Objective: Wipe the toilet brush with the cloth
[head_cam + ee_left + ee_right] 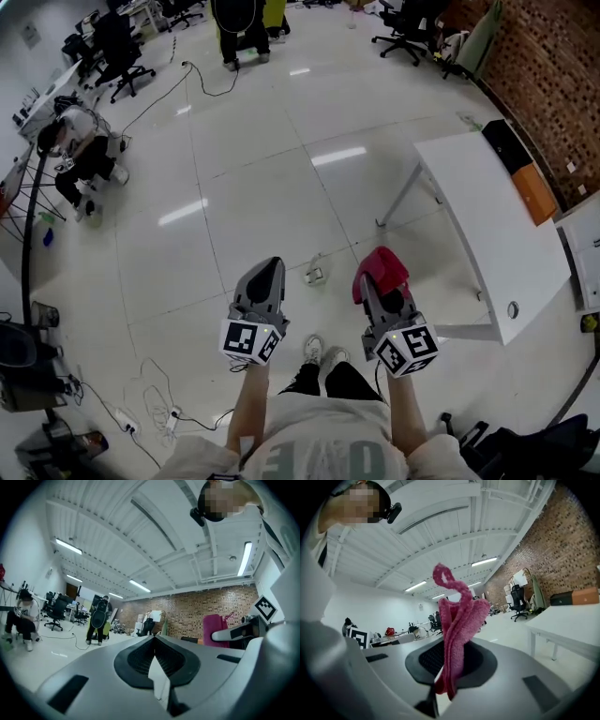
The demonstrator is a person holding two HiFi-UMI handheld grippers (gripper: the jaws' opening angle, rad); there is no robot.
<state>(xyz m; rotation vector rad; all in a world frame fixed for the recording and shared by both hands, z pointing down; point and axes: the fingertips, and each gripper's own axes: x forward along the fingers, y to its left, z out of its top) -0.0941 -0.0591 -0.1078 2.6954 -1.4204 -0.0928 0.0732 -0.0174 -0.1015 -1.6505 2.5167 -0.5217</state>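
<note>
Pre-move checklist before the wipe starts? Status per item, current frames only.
1. Cloth gripped: ok. The right hand-held gripper has its jaws clamped on the pink cloth.
2. Enough cloth free to wipe with: ok. A folded length stands out past the jaws.
3. Left hand-held gripper free: ok. Nothing is between its jaws.
4. Left hand-held gripper ready to take a handle: not ok. Its jaws are shut and would have to open first.
5. Toilet brush located: cannot tell. No view shows a clear brush; the small object on the floor ahead is too small to identify.
</note>
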